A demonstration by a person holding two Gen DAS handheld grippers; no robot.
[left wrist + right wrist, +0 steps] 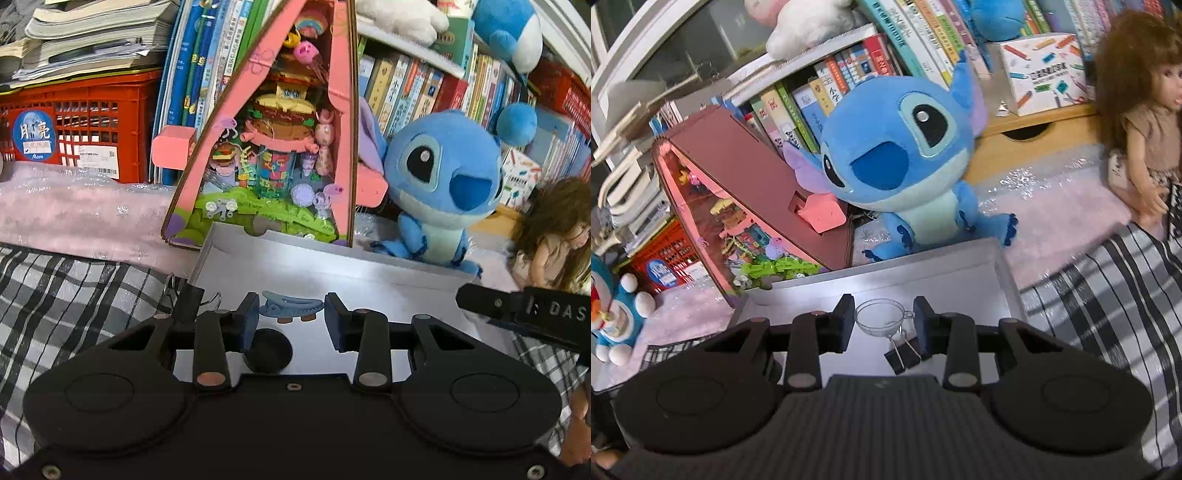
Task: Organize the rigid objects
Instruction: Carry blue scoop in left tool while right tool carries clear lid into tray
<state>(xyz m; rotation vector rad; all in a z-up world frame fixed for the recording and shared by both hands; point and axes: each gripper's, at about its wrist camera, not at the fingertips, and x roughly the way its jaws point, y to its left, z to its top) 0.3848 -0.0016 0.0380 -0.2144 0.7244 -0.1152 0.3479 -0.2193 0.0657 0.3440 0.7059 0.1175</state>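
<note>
Blue-padded left tongs are seen parted over a white box lid, nothing clamped. A black round cap lies just inside the left pad; a blue hair clip lies beyond it, between the fingertips, on the lid floor. Right tongs are likewise parted, nothing gripped: a black binder clip and a clear funnel lie between the pads. Behind the lid's far edge a pink A-frame toy house and a blue plush are stood before bookshelves.
</note>
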